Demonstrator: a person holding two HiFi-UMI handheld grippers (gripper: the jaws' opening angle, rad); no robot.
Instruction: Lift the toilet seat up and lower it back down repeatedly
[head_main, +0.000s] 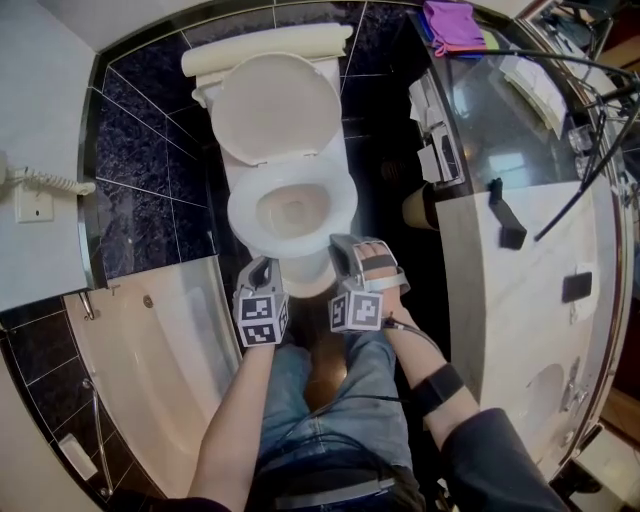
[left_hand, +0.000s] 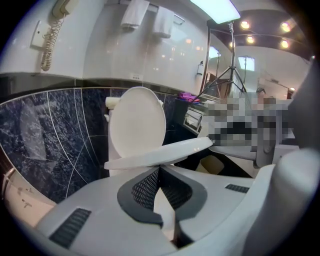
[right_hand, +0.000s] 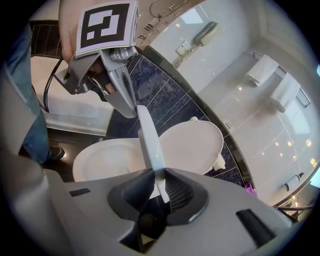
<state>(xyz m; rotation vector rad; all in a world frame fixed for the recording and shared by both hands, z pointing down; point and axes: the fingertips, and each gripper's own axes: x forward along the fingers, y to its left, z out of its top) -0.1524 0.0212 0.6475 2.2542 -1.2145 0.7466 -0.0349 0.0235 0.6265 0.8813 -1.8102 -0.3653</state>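
- White plastic makes up the toilet seat (right_hand: 148, 145), which stands partway up. It is clear of the bowl (right_hand: 102, 160) below it and short of the lid (right_hand: 192, 145), which leans upright at the back.
- The right claw (right_hand: 159, 176) is clamped on the seat's front rim. In the right gripper view the rim runs edge-on straight between the two dark pads, which press on it from both sides.
- The left claw (left_hand: 160, 171) has its jaws drawn together at the tips, with nothing between them. In the left gripper view the seat's edge crosses just past those tips; whether it rests on them cannot be told.
- In the head view both claws sit side by side at the front of the toilet, above the person's jeans (head_main: 330, 400). The left one is nearer the bathtub (head_main: 170, 350).
- Black marbled tiles (left_hand: 50, 135) cover the wall behind the toilet.
- A corded phone (head_main: 35, 185) hangs on the white wall to the left.
- A purple cloth (head_main: 452, 25) lies off to the right of the cistern.
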